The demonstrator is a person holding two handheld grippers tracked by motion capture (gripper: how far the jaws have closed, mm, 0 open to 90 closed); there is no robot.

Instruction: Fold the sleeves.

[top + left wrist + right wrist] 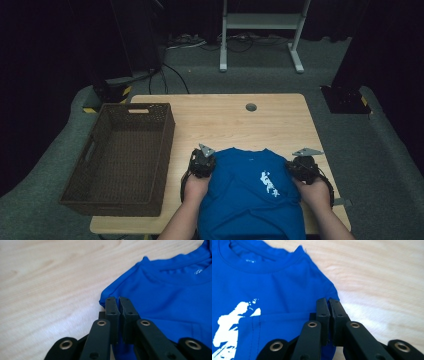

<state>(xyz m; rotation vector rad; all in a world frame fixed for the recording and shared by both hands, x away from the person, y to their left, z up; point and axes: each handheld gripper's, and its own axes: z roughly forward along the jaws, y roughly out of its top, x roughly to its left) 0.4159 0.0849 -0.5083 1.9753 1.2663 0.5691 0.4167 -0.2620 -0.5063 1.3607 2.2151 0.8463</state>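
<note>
A brown wicker basket (120,157) sits on the left part of the wooden worktop (225,122), its bottom bare. Just right of it, near the front edge, a blue shirt (250,192) lies flat with its collar pointing away from the person and a white print (268,182) on its chest; its lower part hangs over the front edge of the worktop.

The left gripper (202,162) rests at the shirt's left shoulder, held by the left hand (195,187). In the left gripper view its fingers (111,308) are clenched together at the shoulder corner of the shirt (170,295), blue cloth lying right beside and under the tips; whether cloth is pinched between them cannot be told for sure, though the edge meets the tips.

The right gripper (303,166) sits at the right shoulder, held by the right hand (316,190). In the right gripper view its fingers (322,308) are likewise pressed shut, with a sliver of blue showing between the tips at the shirt's (274,285) shoulder edge. The white print (234,320) lies to their left, and bare worktop (382,277) to their right.
</note>
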